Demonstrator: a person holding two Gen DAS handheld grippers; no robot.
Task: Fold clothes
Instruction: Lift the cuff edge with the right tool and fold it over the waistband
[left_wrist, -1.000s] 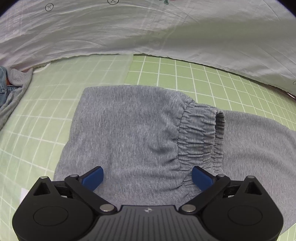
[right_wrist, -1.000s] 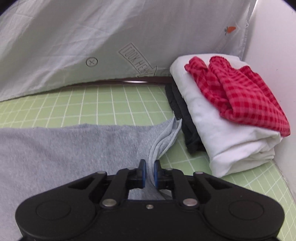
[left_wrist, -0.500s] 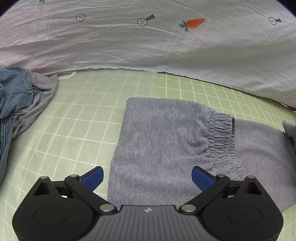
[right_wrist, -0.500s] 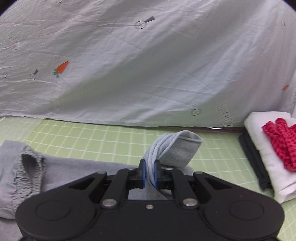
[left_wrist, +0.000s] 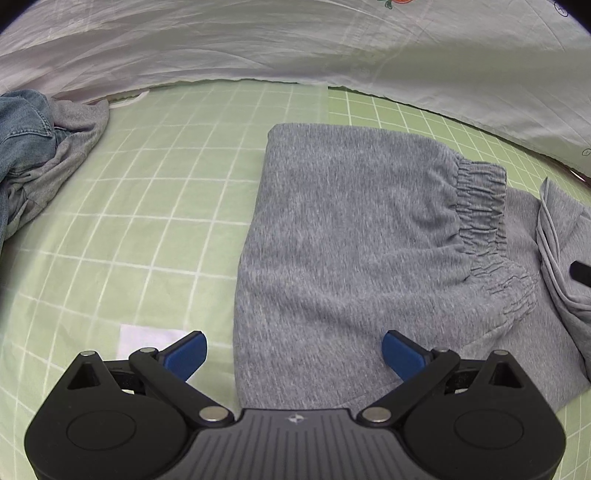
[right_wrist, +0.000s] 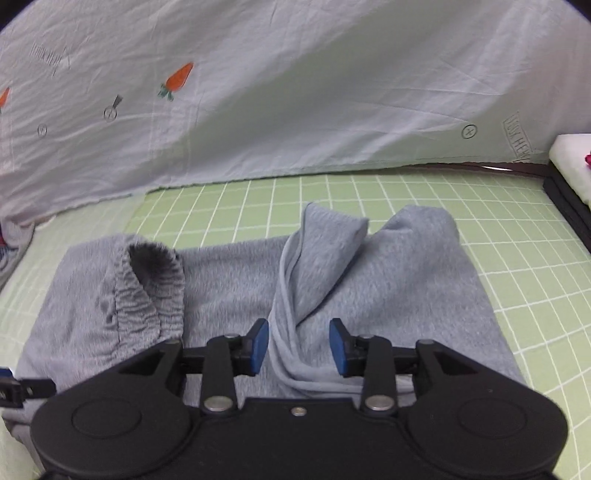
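Note:
Grey sweatpants (left_wrist: 351, 229) lie partly folded on the green grid mat (left_wrist: 147, 206), with the elastic waistband (left_wrist: 480, 206) lying on top. My left gripper (left_wrist: 293, 354) is open and empty above the near left edge of the pants. In the right wrist view the pants (right_wrist: 229, 273) lie flat with the waistband (right_wrist: 155, 284) at the left. A folded-over leg end (right_wrist: 325, 251) stands up in a loose ridge between the fingers of my right gripper (right_wrist: 298, 345), which is open and no longer clamps it.
A pile of denim and grey clothes (left_wrist: 33, 147) lies at the far left. A white sheet with carrot prints (right_wrist: 295, 92) hangs behind the mat. A stack of folded clothes (right_wrist: 572, 173) sits at the far right edge. A white patch (left_wrist: 144, 339) marks the mat near my left gripper.
My right gripper carried the leg end leftward over the pants, lowered it and opened, letting it go. My left gripper shifted left and stayed open.

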